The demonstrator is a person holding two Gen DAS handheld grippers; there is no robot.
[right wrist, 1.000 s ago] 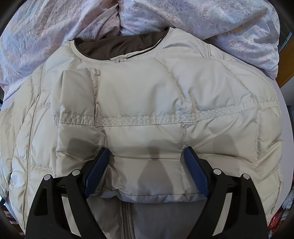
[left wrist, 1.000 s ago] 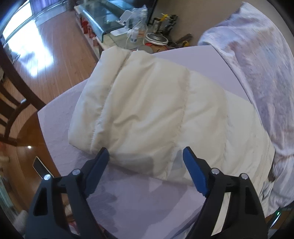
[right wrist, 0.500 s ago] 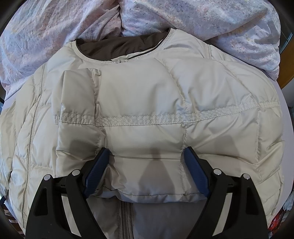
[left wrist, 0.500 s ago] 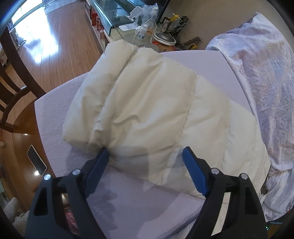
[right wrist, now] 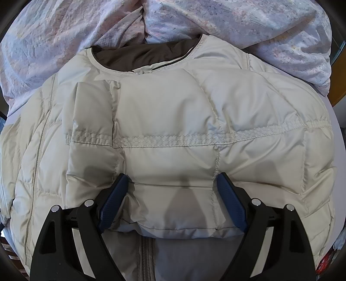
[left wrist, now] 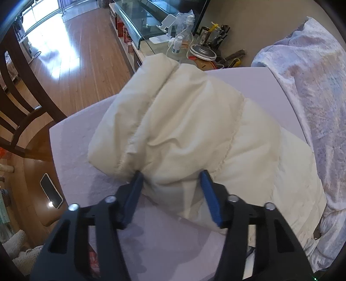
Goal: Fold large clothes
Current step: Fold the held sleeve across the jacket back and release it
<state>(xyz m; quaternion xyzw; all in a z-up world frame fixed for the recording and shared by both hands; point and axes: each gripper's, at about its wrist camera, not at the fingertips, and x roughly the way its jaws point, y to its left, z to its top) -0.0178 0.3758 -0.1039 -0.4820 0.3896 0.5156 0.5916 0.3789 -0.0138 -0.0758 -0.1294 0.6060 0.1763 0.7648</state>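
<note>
A cream puffy jacket (left wrist: 183,121) lies on a lilac bed sheet (left wrist: 86,173). In the left wrist view its lower end is bunched up and lifted off the sheet. My left gripper (left wrist: 172,173) is closing, and both blue pads press into that bunched edge. In the right wrist view the jacket (right wrist: 173,108) lies front up, its brown-lined collar (right wrist: 140,54) at the far side and its zipper (right wrist: 147,255) near me. My right gripper (right wrist: 172,175) points down with wide jaws astride a folded quilted flap, without squeezing it.
A rumpled floral blanket (left wrist: 313,86) (right wrist: 216,17) borders the jacket. A phone (left wrist: 51,190) lies on the wood floor beside the bed. A dark wooden chair (left wrist: 21,103) stands at the left. A glass cabinet (left wrist: 138,21) with bottles and clutter stands beyond the bed.
My left gripper's jaws have narrowed onto the jacket's near edge, and the fabric has bunched and risen between them. The right wrist view is unchanged.
</note>
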